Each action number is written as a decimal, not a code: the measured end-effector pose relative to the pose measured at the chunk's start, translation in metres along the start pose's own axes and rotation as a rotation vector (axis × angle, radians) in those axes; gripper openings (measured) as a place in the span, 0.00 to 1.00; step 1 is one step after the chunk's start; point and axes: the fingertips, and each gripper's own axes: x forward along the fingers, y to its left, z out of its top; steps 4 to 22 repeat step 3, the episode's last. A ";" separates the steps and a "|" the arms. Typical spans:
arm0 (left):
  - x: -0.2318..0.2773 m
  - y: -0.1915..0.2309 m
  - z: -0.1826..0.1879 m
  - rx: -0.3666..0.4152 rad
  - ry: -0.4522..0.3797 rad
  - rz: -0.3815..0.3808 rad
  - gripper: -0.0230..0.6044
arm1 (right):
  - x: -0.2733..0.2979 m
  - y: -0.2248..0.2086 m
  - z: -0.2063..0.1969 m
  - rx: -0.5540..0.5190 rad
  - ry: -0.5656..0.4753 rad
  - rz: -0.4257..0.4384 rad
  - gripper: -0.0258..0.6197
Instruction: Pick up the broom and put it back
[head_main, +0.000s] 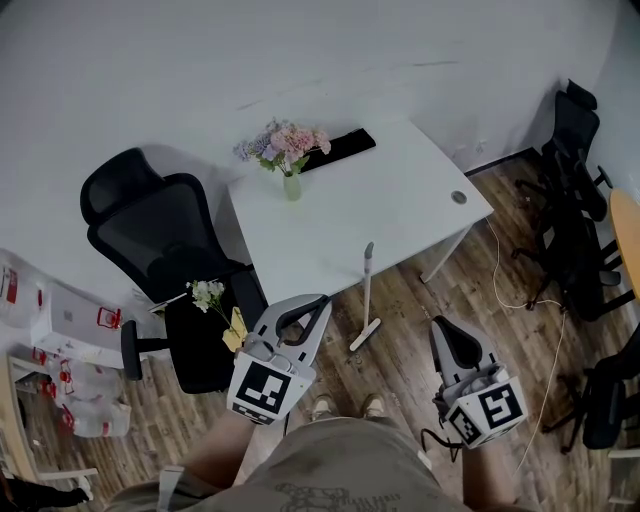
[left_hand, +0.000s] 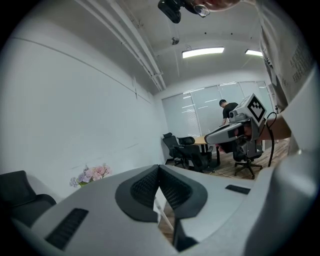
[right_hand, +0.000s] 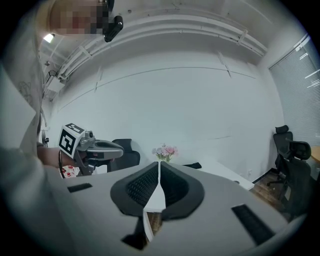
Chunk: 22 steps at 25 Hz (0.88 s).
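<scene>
Head view: the broom (head_main: 367, 297) stands in the middle of the frame. Its pale handle leans up against the front edge of the white table (head_main: 400, 200), and its small head rests on the wooden floor (head_main: 400, 350) just below. Nothing grips it.

The left gripper (head_main: 323, 299) sits at lower centre-left, its tip pointing up-right toward the broom's head but clear of it. The right gripper (head_main: 437, 323) is at lower right, further from the broom, with bare floor between them.

A vase of pink and lilac flowers (head_main: 288, 152) stands near the table's far-left corner. A black office chair (head_main: 150, 225) is beside the table at the left of the frame, with a sprig of white flowers (head_main: 208, 293) on its seat. More black chairs (head_main: 570, 200) line the right edge.

In the left gripper view, the left gripper (left_hand: 159, 168) has its two ribbed pads pressed together at the tip, clenched on nothing. The right gripper (left_hand: 209, 140) shows at the right of this frame. The flowers (left_hand: 92, 174) appear at lower left, and a person (left_hand: 228, 110) is bent over far back in the room.

In the right gripper view, the right gripper (right_hand: 159, 165) is likewise clenched, pads meeting with nothing between them. The flowers (right_hand: 165, 151) stand straight beyond its tip, and the left gripper (right_hand: 121, 148) is at the left of this frame.
</scene>
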 end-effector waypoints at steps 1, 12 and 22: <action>0.000 0.000 0.001 -0.002 -0.001 -0.001 0.06 | -0.001 -0.001 0.001 -0.001 -0.001 -0.004 0.10; 0.000 -0.002 0.003 -0.007 -0.004 -0.005 0.06 | -0.002 -0.002 0.003 -0.004 -0.003 -0.011 0.10; 0.000 -0.002 0.003 -0.007 -0.004 -0.005 0.06 | -0.002 -0.002 0.003 -0.004 -0.003 -0.011 0.10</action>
